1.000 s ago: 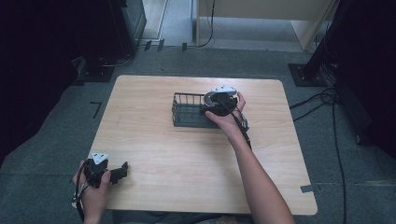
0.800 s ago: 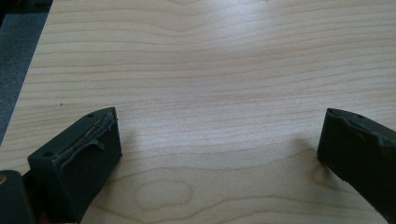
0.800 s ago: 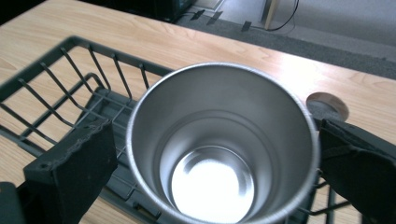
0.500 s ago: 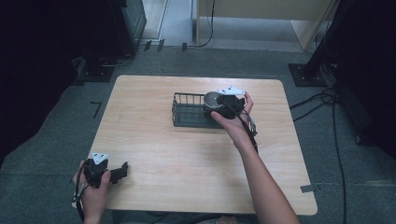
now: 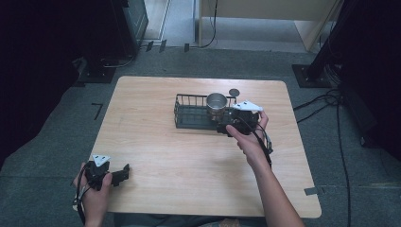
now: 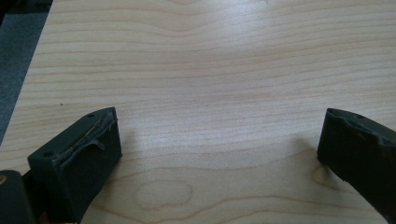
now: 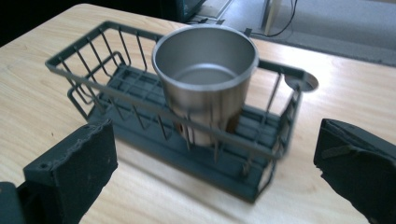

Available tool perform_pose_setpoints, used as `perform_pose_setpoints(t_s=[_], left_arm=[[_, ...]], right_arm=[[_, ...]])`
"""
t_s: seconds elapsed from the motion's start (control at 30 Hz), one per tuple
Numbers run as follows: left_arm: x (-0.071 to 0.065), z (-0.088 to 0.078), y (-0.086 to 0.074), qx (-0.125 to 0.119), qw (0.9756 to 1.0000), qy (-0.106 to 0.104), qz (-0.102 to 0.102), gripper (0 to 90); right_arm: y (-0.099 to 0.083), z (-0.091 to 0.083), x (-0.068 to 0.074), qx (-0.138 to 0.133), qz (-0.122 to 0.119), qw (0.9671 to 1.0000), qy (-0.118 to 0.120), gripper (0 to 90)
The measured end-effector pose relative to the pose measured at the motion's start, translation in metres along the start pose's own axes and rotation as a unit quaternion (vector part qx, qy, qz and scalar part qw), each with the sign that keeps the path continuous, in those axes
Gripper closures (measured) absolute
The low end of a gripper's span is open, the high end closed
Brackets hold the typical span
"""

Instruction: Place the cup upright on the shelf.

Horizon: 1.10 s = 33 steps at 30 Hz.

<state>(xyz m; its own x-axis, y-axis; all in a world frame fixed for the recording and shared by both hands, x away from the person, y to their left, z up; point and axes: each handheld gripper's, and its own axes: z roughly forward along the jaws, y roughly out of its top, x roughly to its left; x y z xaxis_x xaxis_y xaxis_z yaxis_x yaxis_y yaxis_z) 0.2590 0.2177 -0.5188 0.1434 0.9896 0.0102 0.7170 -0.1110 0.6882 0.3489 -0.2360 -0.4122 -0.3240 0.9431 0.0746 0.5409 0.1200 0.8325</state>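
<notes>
A shiny metal cup [image 5: 216, 103] [image 7: 205, 79] stands upright in the right end of a dark wire basket [image 5: 189, 117] [image 7: 93, 70] at the middle of the wooden table. My right gripper [image 5: 223, 127] [image 7: 215, 172] hovers just in front of the basket's right end. It is open; its jaws have just been opening and nothing is between them. The cup stands free of its pads. My left gripper [image 5: 124, 172] [image 6: 217, 158] rests low at the table's near left corner, open over bare wood.
A small round tab [image 5: 233, 92] [image 7: 301, 83] sticks out at the basket's far right corner. The table [image 5: 156, 151] has bare wood around the basket. Cables [image 5: 340, 123] lie on the floor at the right, and dark equipment stands beyond the far left.
My right gripper has drawn back from over the basket's right end toward the near right, uncovering the cup, which stays in the basket. The left gripper has kept still.
</notes>
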Motion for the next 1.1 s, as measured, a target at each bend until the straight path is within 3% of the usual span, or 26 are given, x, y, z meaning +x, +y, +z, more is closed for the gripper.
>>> perform_pose_setpoints(t_s=[0.13, 0.3, 0.47, 0.5, 1.1], left_arm=[[0.000, 0.000, 0.000, 0.001, 1.0000, 0.002, -0.001, 0.0], [-0.001, 0.000, 0.001, 0.002, 1.0000, 0.002, 0.000, 0.0], [-0.001, 0.001, 0.001, 0.001, 1.0000, 0.002, -0.001, 0.0], [-0.001, 0.001, 0.001, 0.001, 1.0000, 0.002, 0.000, 0.0], [-0.001, 0.001, 0.001, 0.001, 1.0000, 0.002, -0.001, 0.0]], right_arm=[[-0.012, -0.011, -0.006, 0.007, 0.009, 0.9999, -0.002, 0.0], [-0.030, -0.026, -0.019, 0.009, 0.003, 0.9996, -0.028, 0.0], [-0.043, -0.032, -0.030, 0.011, 0.005, 0.9993, -0.036, 0.0], [-0.050, -0.035, -0.035, 0.010, 0.016, 0.9992, -0.037, 0.0], [-0.100, -0.064, -0.077, 0.023, 0.054, 0.9950, -0.081, 0.0]])
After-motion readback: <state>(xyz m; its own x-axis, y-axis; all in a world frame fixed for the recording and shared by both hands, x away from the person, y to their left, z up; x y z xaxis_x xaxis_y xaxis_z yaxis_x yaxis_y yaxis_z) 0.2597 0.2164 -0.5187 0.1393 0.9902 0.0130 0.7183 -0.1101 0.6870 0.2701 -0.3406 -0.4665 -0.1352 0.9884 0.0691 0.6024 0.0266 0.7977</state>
